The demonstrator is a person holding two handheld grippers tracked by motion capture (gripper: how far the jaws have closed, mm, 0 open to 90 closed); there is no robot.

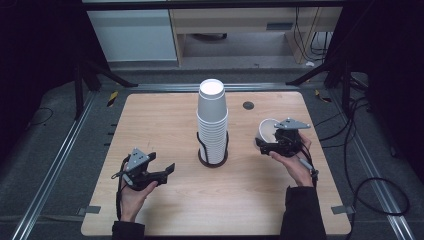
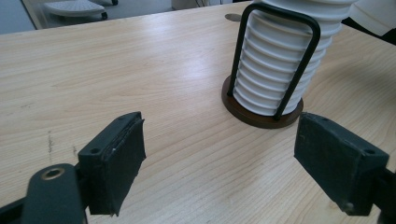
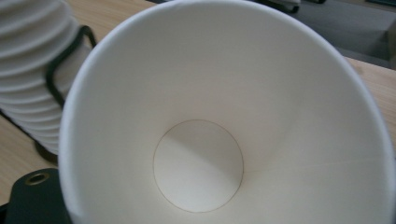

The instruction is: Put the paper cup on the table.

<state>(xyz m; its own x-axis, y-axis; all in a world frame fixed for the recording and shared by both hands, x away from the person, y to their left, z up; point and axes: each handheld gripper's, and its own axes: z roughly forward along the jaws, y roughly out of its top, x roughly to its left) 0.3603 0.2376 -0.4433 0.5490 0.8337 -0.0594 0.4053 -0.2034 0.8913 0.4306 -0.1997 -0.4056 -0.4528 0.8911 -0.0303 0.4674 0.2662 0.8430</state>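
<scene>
The right gripper (image 1: 274, 145) is holding one white paper cup (image 1: 267, 131), and its jaws are gripping the cup near its rim. In the high view the cup is tipping on its side, just to the right of the tall stack of white paper cups (image 1: 212, 122). In the right gripper view the open mouth of the single cup (image 3: 224, 126) is facing the camera, so its round bottom is pointing away from the hand.

The stack is standing upside down in a round brown holder with black wire loops (image 1: 213, 159), in the middle of the light wooden counter (image 1: 165, 120). The cups in it are sitting bottom up, one over another.

The left gripper (image 1: 161, 172) is resting low at the near left of the counter. Its jaws are standing wide apart with nothing between them. In the left gripper view the ribbed stack (image 2: 275, 60) is standing ahead of it and a bit to the right, well apart from the jaws.

The right hand is the nearer one to the stack. The held cup is lying to the right of the stack and lower than its top. I think the cup is either going onto the top or has just come off it; I cannot tell which. To go on, it would have to rise, turn mouth down and move left.
</scene>
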